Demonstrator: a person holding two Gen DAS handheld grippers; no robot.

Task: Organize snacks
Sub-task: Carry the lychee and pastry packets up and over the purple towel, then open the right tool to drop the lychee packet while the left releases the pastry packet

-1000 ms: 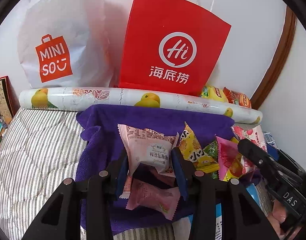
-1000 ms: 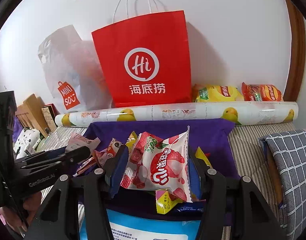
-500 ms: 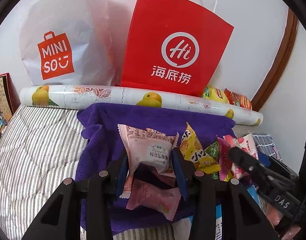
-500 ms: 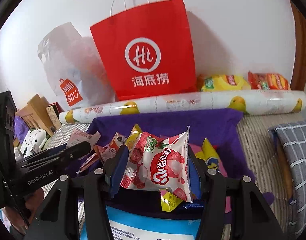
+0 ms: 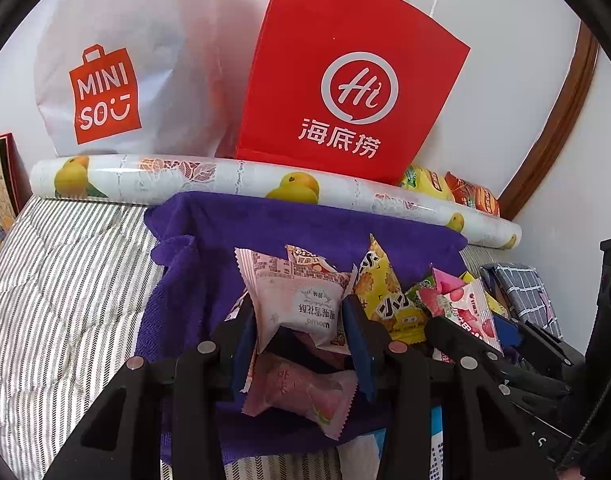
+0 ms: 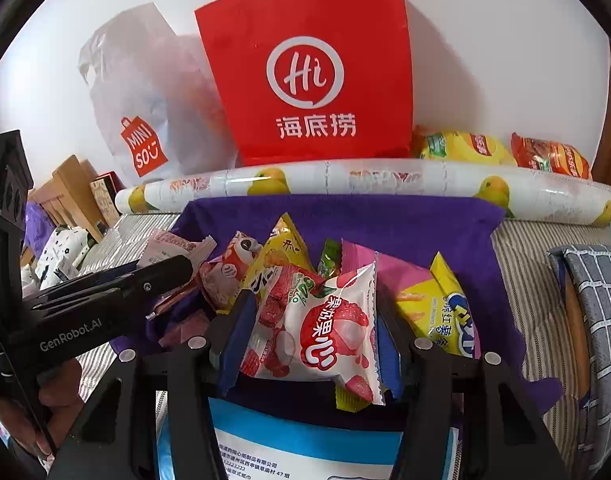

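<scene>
the left hand-held gripper (image 5: 301, 336) is staying put, its pads clamping a pale pink snack packet (image 5: 301, 300) above the purple towel (image 5: 313, 224). the right hand-held gripper (image 6: 317, 340) is squeezing a lychee jelly packet (image 6: 325, 328) and has been sinking toward the snack pile (image 6: 273, 264), now looming larger below. both packets are looking ready for placing, probably sorted onto the towel.

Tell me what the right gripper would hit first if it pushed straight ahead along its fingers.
The right gripper, shut on the lychee snack packet, would probably first meet the snack pile on the purple towel; depth is unclear.
</scene>
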